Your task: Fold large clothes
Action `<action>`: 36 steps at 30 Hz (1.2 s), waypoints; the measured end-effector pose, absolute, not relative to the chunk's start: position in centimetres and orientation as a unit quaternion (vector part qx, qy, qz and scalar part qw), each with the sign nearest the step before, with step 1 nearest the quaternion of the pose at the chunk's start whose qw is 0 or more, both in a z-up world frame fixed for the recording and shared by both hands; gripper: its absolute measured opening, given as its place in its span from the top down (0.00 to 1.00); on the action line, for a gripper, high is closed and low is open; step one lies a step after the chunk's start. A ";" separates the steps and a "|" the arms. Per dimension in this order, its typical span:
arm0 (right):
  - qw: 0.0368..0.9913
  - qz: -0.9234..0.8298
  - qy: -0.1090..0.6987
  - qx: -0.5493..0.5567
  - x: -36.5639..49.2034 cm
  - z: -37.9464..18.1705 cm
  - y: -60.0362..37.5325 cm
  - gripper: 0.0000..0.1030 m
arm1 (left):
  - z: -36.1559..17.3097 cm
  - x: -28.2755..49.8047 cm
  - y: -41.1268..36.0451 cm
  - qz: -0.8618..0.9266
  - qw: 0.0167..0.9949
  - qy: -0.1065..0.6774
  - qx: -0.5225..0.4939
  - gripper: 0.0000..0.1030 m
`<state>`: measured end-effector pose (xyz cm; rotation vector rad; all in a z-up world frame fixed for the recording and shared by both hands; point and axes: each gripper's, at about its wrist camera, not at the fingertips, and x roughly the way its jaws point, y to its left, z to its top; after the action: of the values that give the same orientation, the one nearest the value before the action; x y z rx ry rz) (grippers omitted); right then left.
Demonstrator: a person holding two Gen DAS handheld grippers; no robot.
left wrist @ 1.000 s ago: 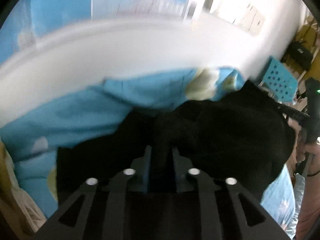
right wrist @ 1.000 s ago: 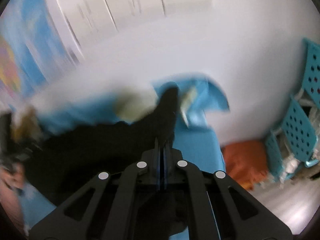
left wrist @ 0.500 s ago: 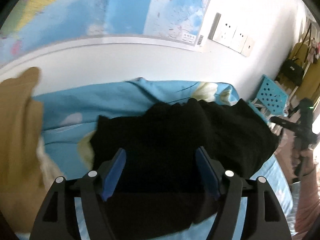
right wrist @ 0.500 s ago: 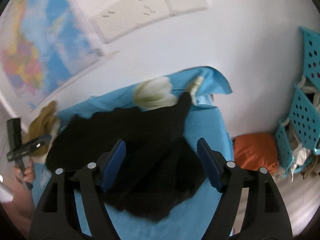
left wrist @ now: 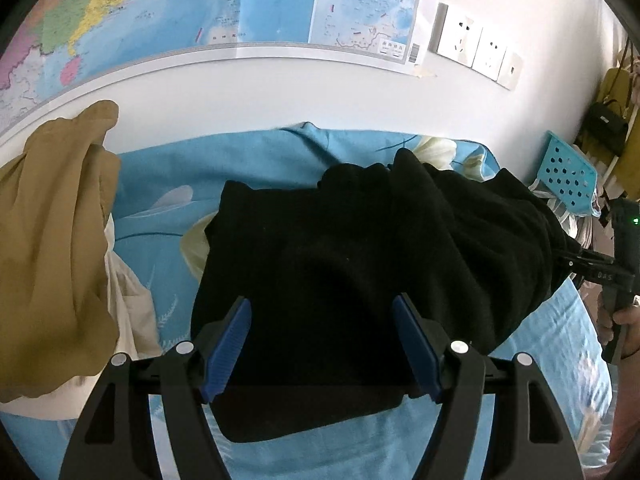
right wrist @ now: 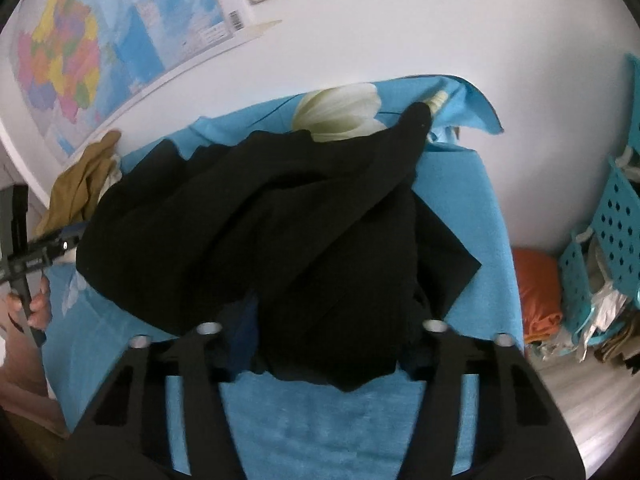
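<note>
- The black garment (left wrist: 360, 264) lies in a loose heap on the blue bedsheet (left wrist: 168, 184), which has white flower prints.
- The left gripper (left wrist: 322, 344) is wide open; its two blue-padded fingers (left wrist: 228, 344) stand over the near edge of the garment, one at each side, and grip nothing.
- The right gripper (right wrist: 324, 344) is also wide open, over the near edge of the garment (right wrist: 280, 224); the cloth covers part of its fingers.
- The garment is soft, matte and thick, with many folds; one corner points to the far wall.
- A mustard-brown cloth (left wrist: 48, 240) lies in a crumpled pile at the left, near the garment but apart from it.
- A coloured map (left wrist: 240, 4) hangs on the white wall behind the bed.
</note>
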<state>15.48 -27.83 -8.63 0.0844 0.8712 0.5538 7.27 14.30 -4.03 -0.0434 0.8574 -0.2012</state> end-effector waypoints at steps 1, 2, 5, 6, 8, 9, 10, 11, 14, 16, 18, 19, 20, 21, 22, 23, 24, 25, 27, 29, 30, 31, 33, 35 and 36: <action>0.871 0.264 0.413 0.036 15.2 -8.5 -27.8 0.67 | -4.0 7.3 14.2 -0.096 0.905 0.414 -0.018 0.32; 0.872 0.264 0.411 0.034 15.2 -8.2 -27.6 0.71 | -3.9 7.3 14.1 -0.094 0.906 0.413 -0.013 0.32; 0.873 0.266 0.405 0.059 15.4 -7.0 -28.5 0.77 | -3.8 7.3 13.9 -0.092 0.907 0.412 -0.004 0.32; 0.875 0.268 0.397 0.068 15.5 -6.3 -28.9 0.78 | -3.8 7.4 13.9 -0.092 0.906 0.413 -0.003 0.32; 0.883 0.263 0.382 0.070 15.8 -5.4 -29.4 0.78 | -3.9 7.5 13.8 -0.092 0.906 0.413 -0.002 0.32; 0.882 0.261 0.385 0.081 16.2 -5.6 -29.7 0.78 | -4.0 7.5 13.8 -0.092 0.906 0.414 -0.003 0.31; 0.875 0.265 0.394 0.091 16.7 -6.1 -29.8 0.78 | -4.1 7.6 14.0 -0.092 0.904 0.417 -0.007 0.30; 0.866 0.261 0.413 0.104 17.4 -7.3 -29.9 0.76 | -4.3 7.7 14.1 -0.091 0.903 0.420 -0.012 0.28; 0.845 0.247 0.459 0.118 18.2 -10.4 -29.6 0.65 | -4.6 7.4 14.9 -0.089 0.899 0.427 -0.034 0.25; 0.850 0.231 0.455 0.133 17.7 -10.0 -30.4 0.41 | -4.6 6.5 15.9 -0.086 0.898 0.428 -0.051 0.24; 0.848 0.236 0.449 0.154 16.9 -9.2 -31.4 0.36 | -4.5 5.4 17.0 -0.080 0.897 0.430 -0.067 0.22; 0.848 0.236 0.446 0.159 16.4 -8.8 -32.0 0.32 | -4.6 4.9 17.5 -0.079 0.895 0.433 -0.074 0.22; 0.848 0.238 0.445 0.164 15.6 -8.4 -32.5 0.27 | -4.7 3.9 18.3 -0.085 0.891 0.436 -0.091 0.22; 0.846 0.241 0.443 0.173 14.9 -8.1 -33.1 0.17 | -4.9 3.2 18.9 -0.094 0.887 0.439 -0.107 0.22; 0.844 0.244 0.441 0.185 14.5 -8.0 -33.5 0.13 | -5.2 2.5 19.5 -0.103 0.881 0.445 -0.123 0.22; 0.838 0.249 0.441 0.204 13.7 -8.0 -34.1 0.13 | -5.6 1.8 19.9 -0.114 0.873 0.453 -0.138 0.22; 0.831 0.253 0.445 0.217 13.3 -8.1 -34.4 0.13 | -6.0 1.2 20.1 -0.122 0.867 0.459 -0.149 0.22; 0.824 0.258 0.448 0.232 12.8 -8.4 -34.7 0.13 | -6.4 0.7 20.1 -0.127 0.862 0.465 -0.156 0.23; 0.801 0.283 0.453 0.268 11.7 -9.2 -34.6 0.13 | -7.2 0.3 20.0 -0.148 0.848 0.475 -0.182 0.23; 0.784 0.299 0.462 0.285 11.3 -9.9 -33.7 0.13 | -7.9 0.4 19.5 -0.172 0.834 0.481 -0.208 0.23; 0.779 0.304 0.466 0.289 11.2 -10.4 -33.2 0.13 | -8.2 0.7 19.0 -0.187 0.827 0.484 -0.218 0.23; 0.774 0.309 0.469 0.293 11.2 -10.6 -32.7 0.13 | -8.3 1.0 18.6 -0.194 0.824 0.485 -0.220 0.23; 0.760 0.314 0.478 0.308 11.7 -11.4 -31.5 0.13 | -8.7 1.8 17.4 -0.202 0.819 0.490 -0.219 0.23; 0.755 0.317 0.480 0.314 12.0 -11.7 -30.6 0.13 | -9.2 2.8 16.3 -0.210 0.811 0.497 -0.226 0.23; 0.755 0.316 0.480 0.315 12.2 -11.8 -30.2 0.13 | -9.4 3.1 16.0 -0.211 0.808 0.499 -0.233 0.22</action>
<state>12.20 -30.19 -11.76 0.6874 1.0474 0.6893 3.13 16.00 -9.35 -0.4975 1.0662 -0.4516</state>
